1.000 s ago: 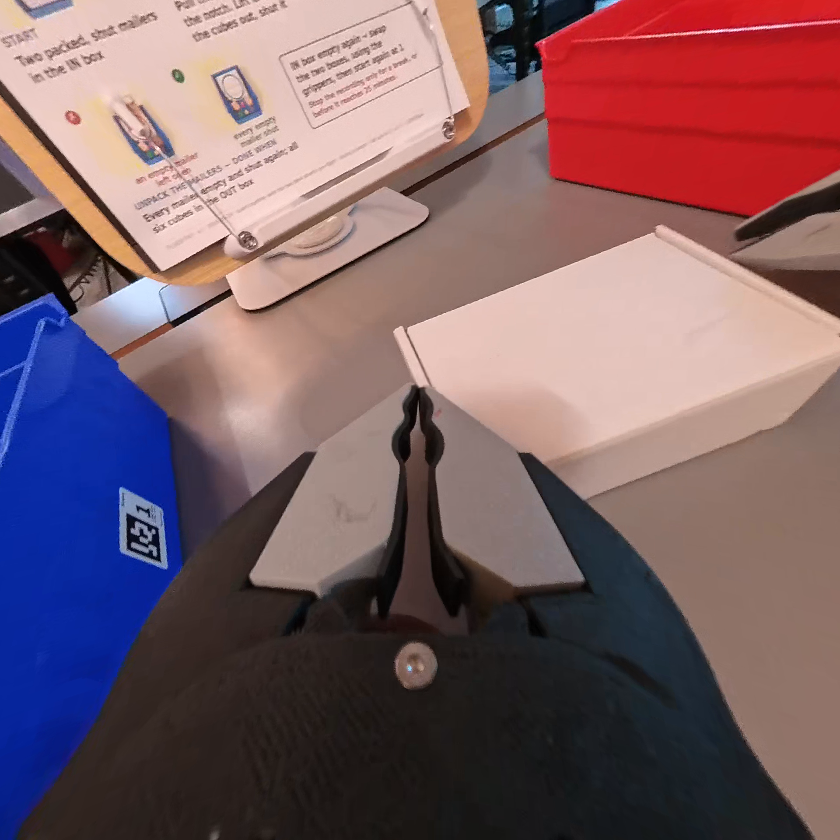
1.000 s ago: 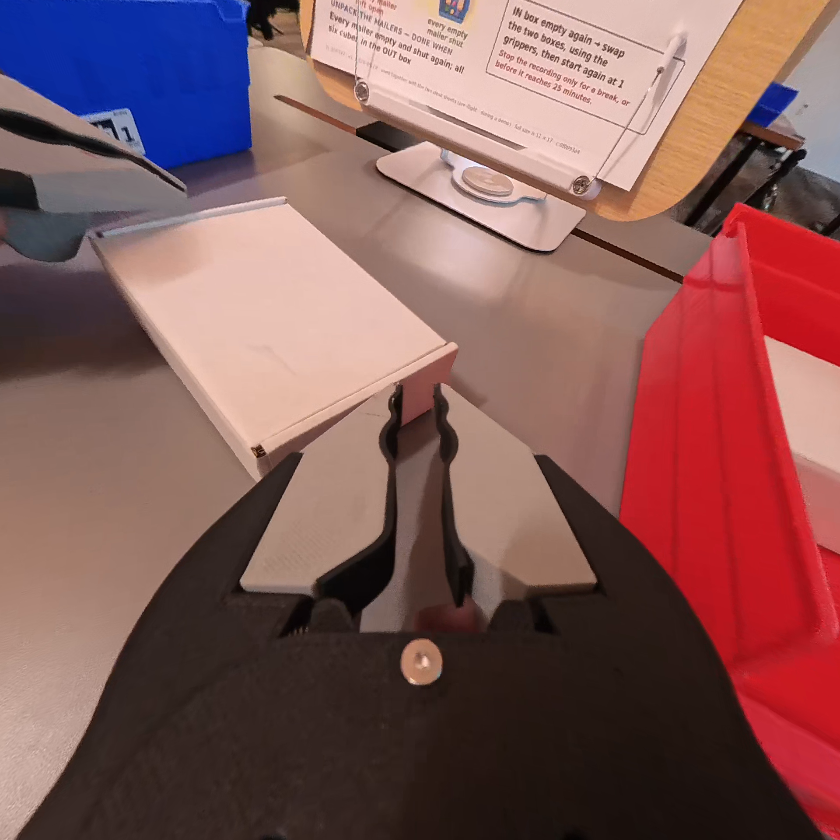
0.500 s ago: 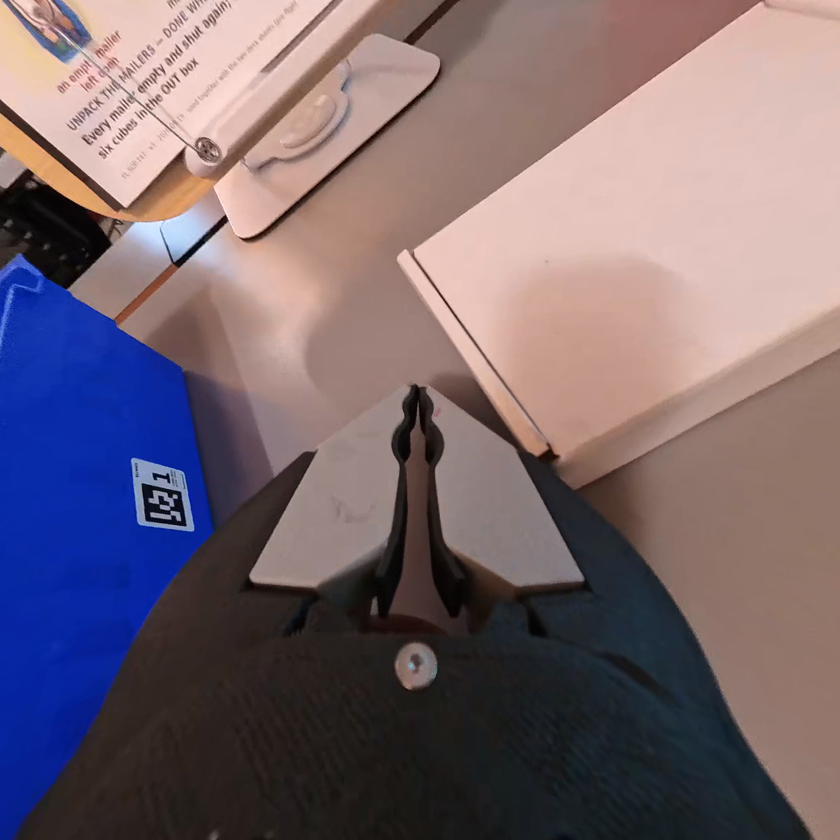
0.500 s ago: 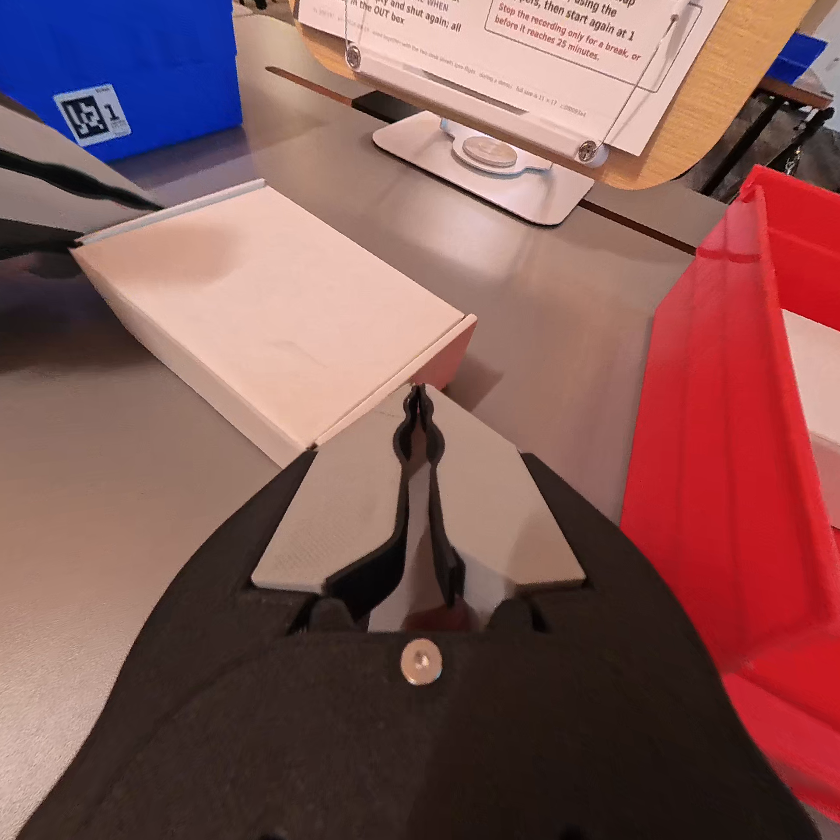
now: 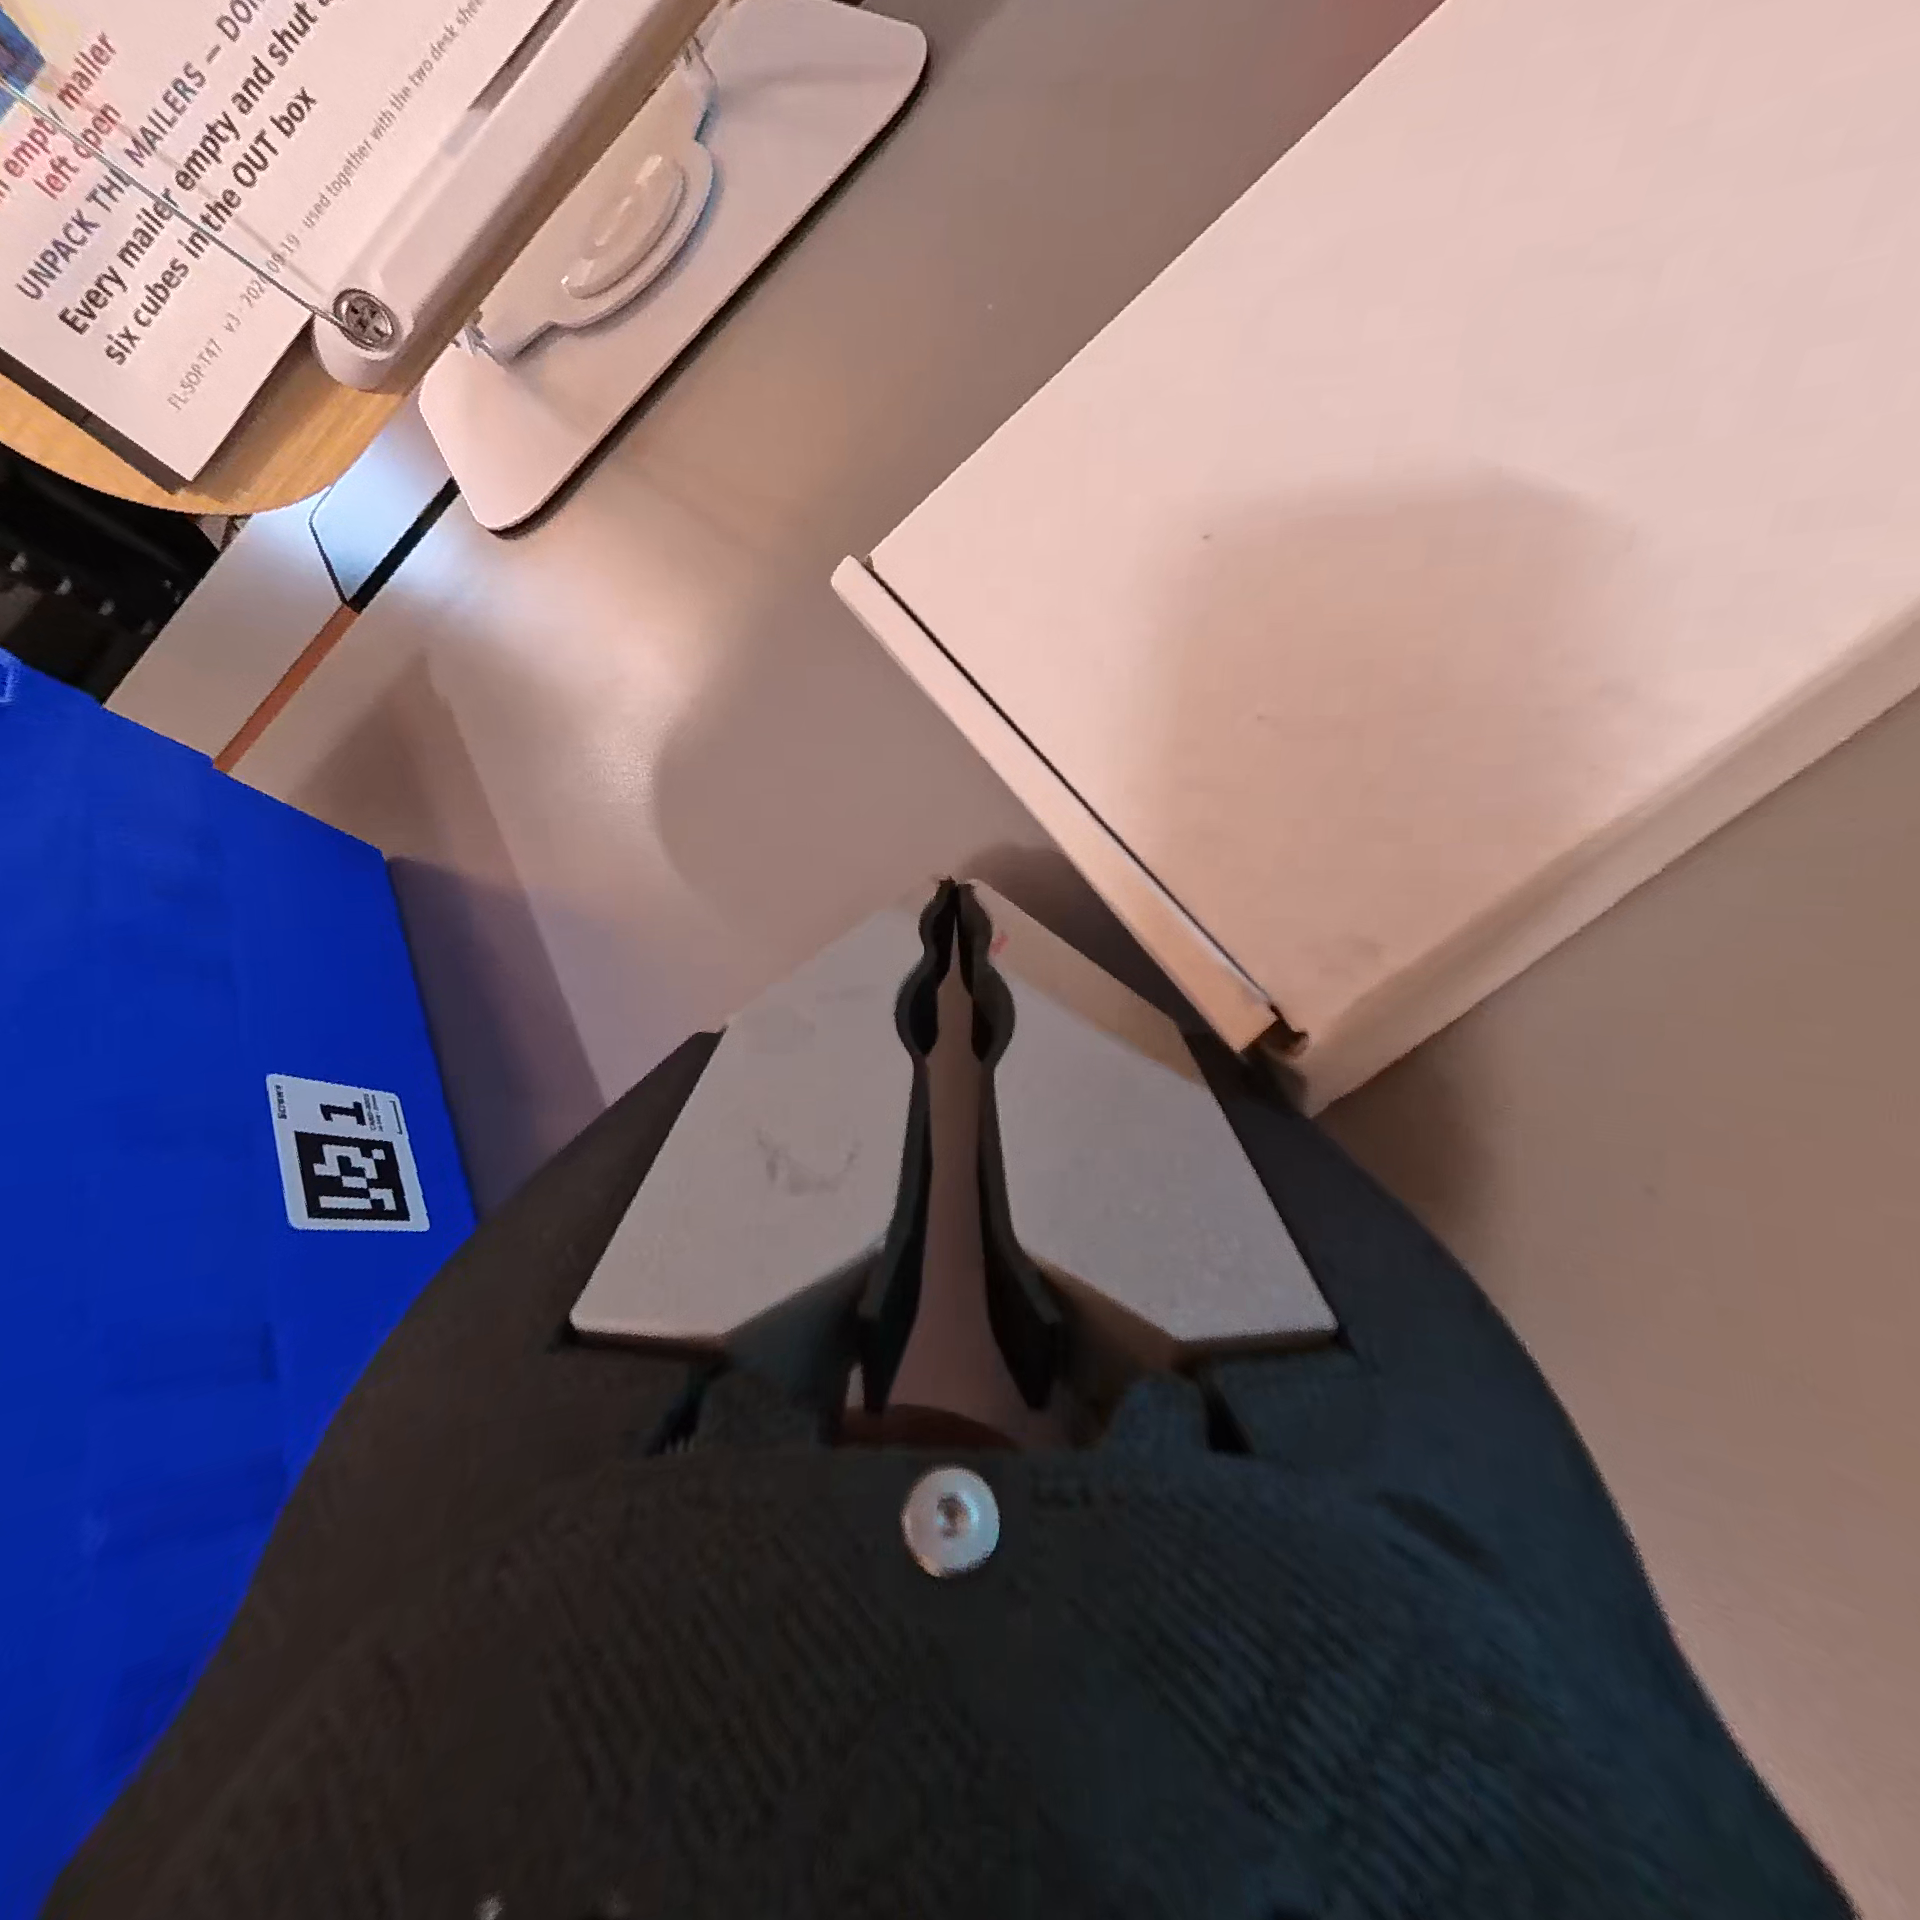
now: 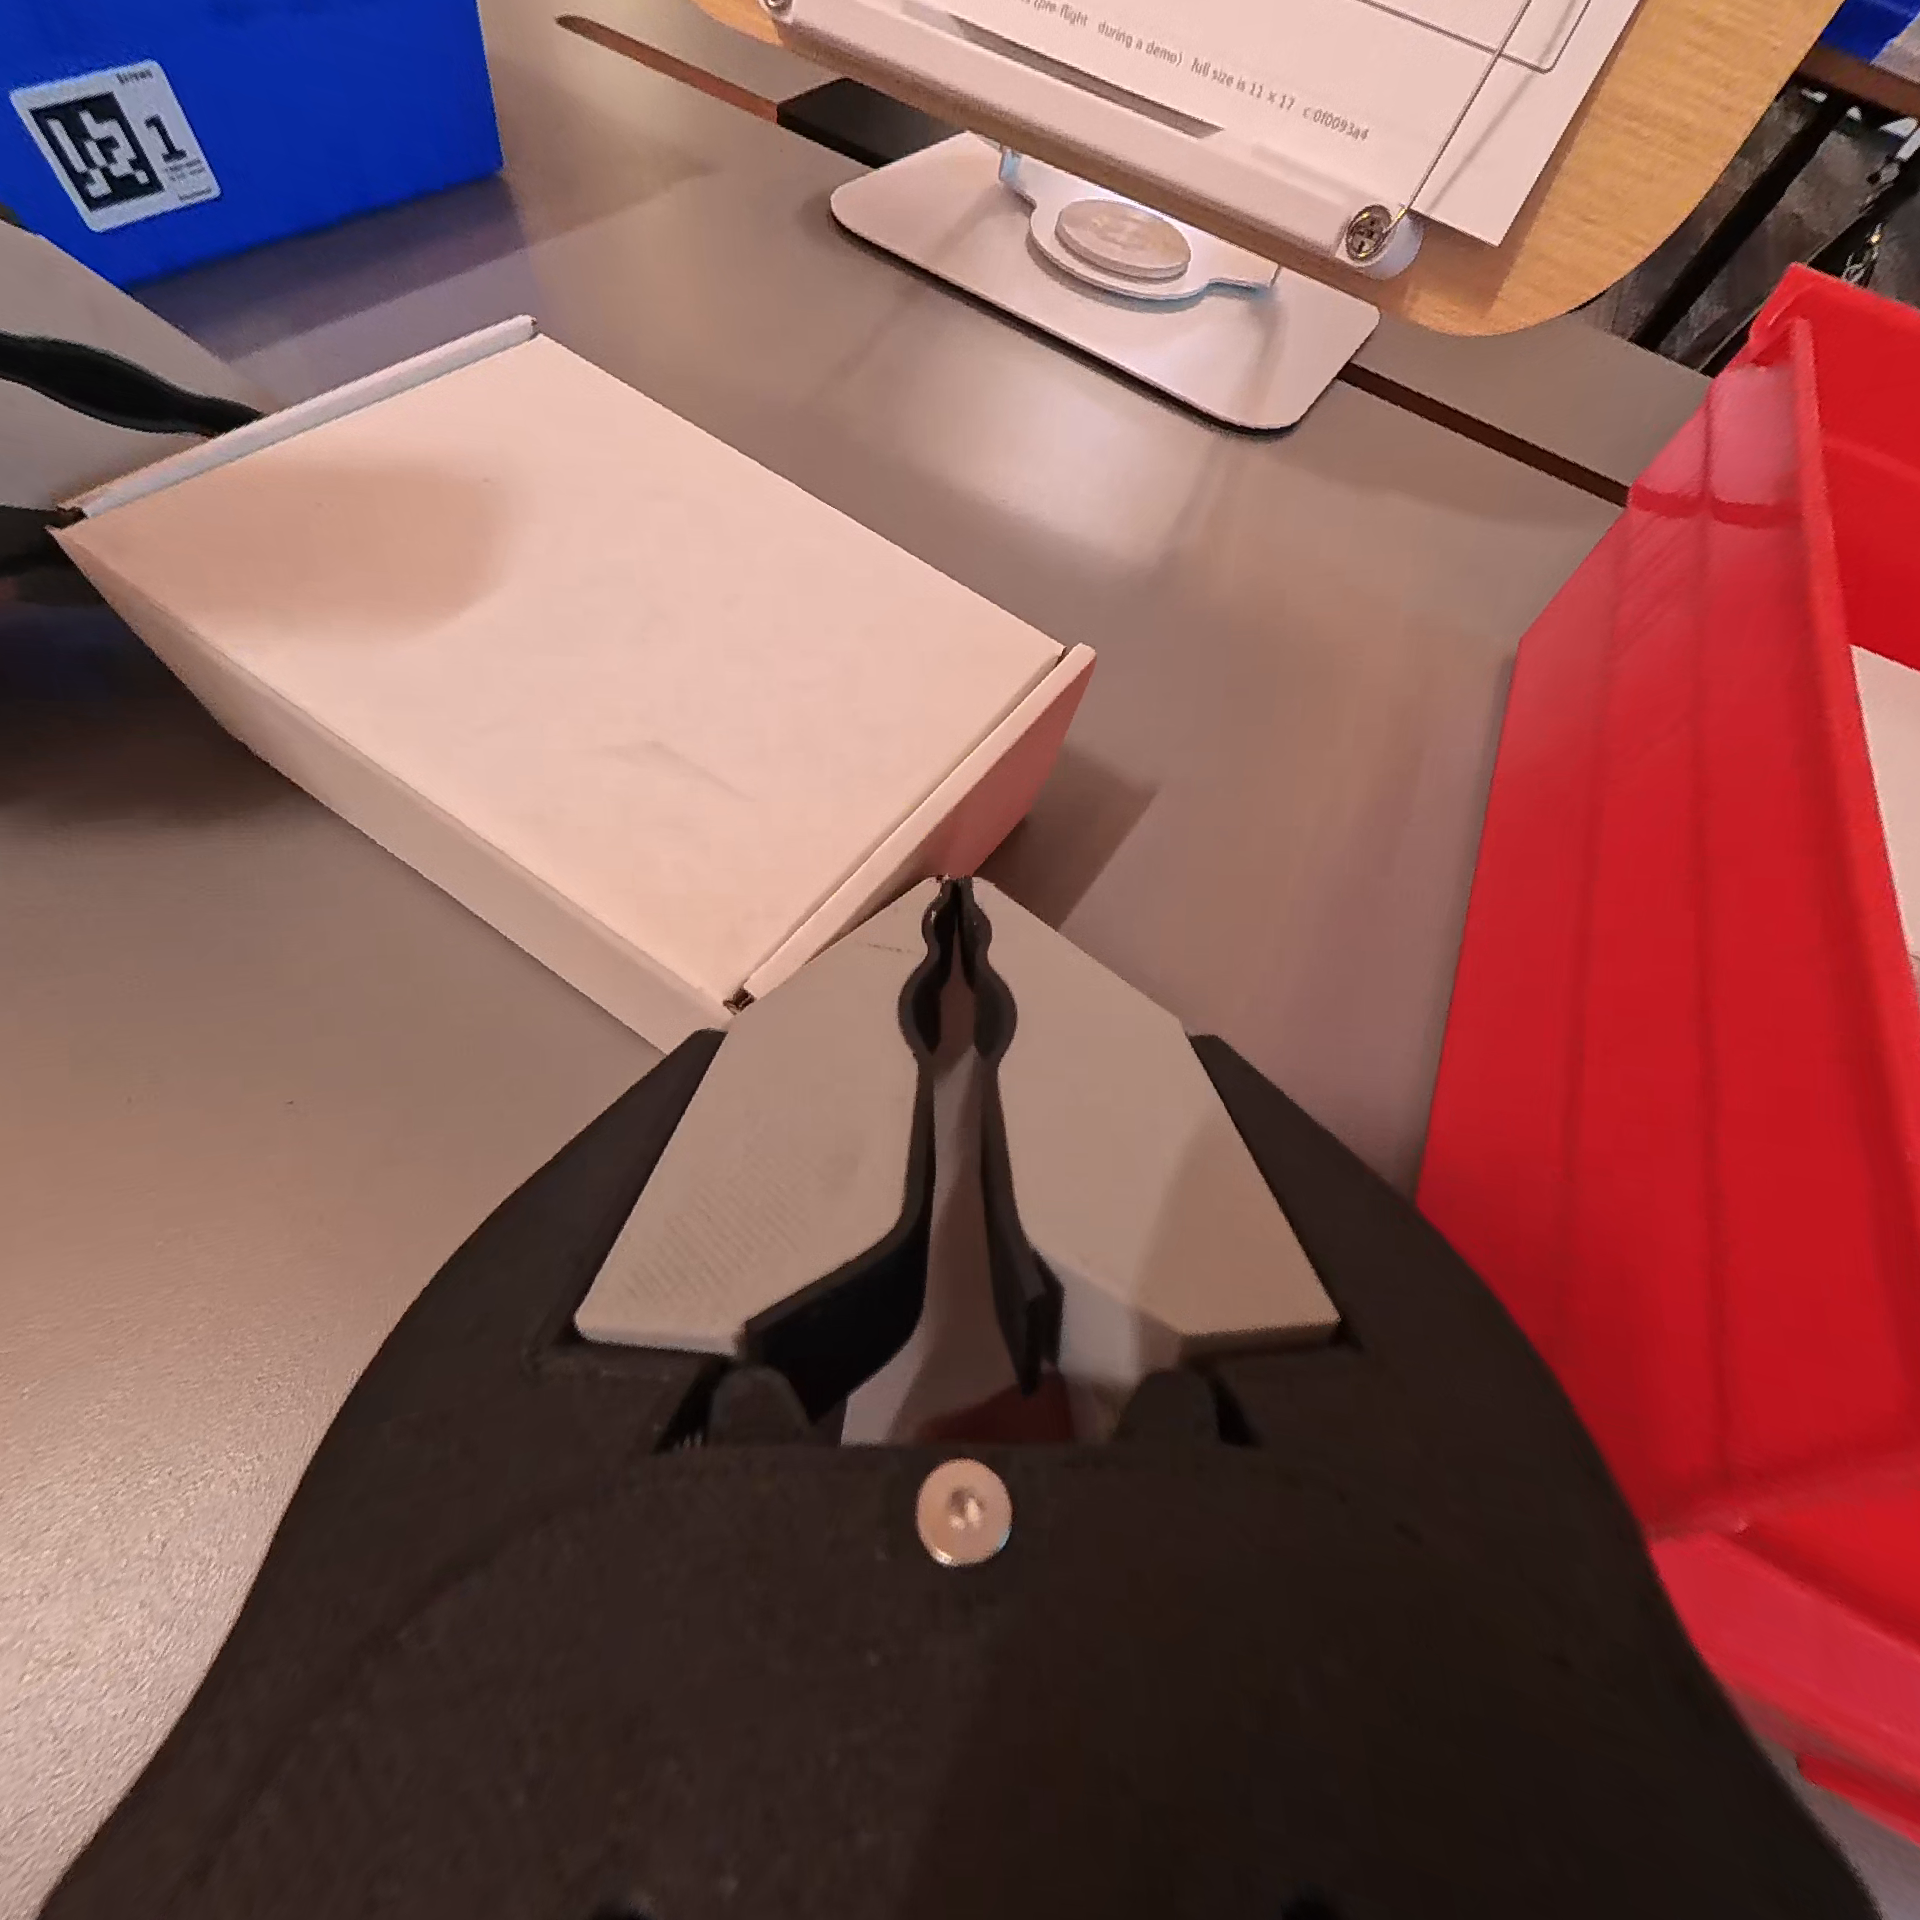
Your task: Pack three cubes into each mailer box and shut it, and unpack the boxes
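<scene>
A white mailer box (image 5: 1403, 520) lies shut on the grey table; it also shows in the right wrist view (image 6: 582, 665). My left gripper (image 5: 951, 894) is shut and empty, its tips just beside the box's left end. My right gripper (image 6: 956, 894) is shut, its tips touching the lower edge of the box's right end wall. I cannot see anything held between them. The left gripper's finger (image 6: 125, 405) shows at the box's far end in the right wrist view. No cubes are in view.
A blue bin (image 5: 187, 1039) with a marker tag stands left of the box, also in the right wrist view (image 6: 260, 83). A red bin (image 6: 1662, 935) holding something white (image 6: 1886, 748) stands right. An instruction sheet on a stand (image 6: 1122, 260) is behind. My hands' fingertips stand some 20 cm from each other.
My right gripper closed from slightly open and moved in to the box's right end. My left gripper stayed shut, moved lower and closer to the box's left end.
</scene>
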Demonstrator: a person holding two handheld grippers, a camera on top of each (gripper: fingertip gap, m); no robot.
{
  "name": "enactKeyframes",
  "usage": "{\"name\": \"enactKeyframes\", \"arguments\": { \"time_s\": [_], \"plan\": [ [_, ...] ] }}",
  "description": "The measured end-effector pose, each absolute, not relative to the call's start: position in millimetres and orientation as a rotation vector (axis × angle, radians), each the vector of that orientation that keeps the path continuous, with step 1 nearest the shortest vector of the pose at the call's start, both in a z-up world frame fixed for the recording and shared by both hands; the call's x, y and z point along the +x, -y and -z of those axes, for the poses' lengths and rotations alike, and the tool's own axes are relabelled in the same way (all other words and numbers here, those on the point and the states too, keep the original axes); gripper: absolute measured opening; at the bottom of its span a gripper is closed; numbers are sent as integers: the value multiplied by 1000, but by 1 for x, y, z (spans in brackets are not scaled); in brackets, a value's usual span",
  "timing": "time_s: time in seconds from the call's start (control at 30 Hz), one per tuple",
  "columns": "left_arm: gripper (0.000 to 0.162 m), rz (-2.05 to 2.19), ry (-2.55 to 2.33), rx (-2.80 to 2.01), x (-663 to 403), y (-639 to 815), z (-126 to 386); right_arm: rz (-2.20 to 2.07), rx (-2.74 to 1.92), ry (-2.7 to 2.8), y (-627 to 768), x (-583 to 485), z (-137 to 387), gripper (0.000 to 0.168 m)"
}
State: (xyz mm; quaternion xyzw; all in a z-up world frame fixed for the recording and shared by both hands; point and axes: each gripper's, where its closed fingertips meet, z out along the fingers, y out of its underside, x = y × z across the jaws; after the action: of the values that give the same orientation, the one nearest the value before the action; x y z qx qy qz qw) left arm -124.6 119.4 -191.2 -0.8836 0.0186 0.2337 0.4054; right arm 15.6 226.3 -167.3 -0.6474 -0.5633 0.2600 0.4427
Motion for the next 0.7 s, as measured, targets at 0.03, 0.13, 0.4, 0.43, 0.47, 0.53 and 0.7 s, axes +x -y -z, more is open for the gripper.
{"name": "enactKeyframes", "arguments": {
  "time_s": [0.03,0.13,0.4,0.43,0.47,0.53,0.7],
  "plan": [
    [0,-601,-47,-2231,-125,-119,191,-646,-1610,1402,-226,16,168,0],
    [0,-676,-62,-2277,-131,-117,199,-638,-1629,1432,-224,17,173,0],
    [0,-703,-160,-2267,-124,-118,200,-599,-1647,1467,-223,22,180,0],
    [0,-690,-178,-2264,-121,-118,200,-600,-1650,1467,-223,22,180,0],
    [0,-677,-200,-2261,-118,-119,200,-606,-1655,1467,-223,23,181,0],
    [0,-659,-236,-2255,-114,-118,201,-640,-1669,1477,-222,22,181,0],
    [0,-542,-277,-2259,-102,-114,201,-700,-1650,1559,-215,24,182,0]
  ]
}}
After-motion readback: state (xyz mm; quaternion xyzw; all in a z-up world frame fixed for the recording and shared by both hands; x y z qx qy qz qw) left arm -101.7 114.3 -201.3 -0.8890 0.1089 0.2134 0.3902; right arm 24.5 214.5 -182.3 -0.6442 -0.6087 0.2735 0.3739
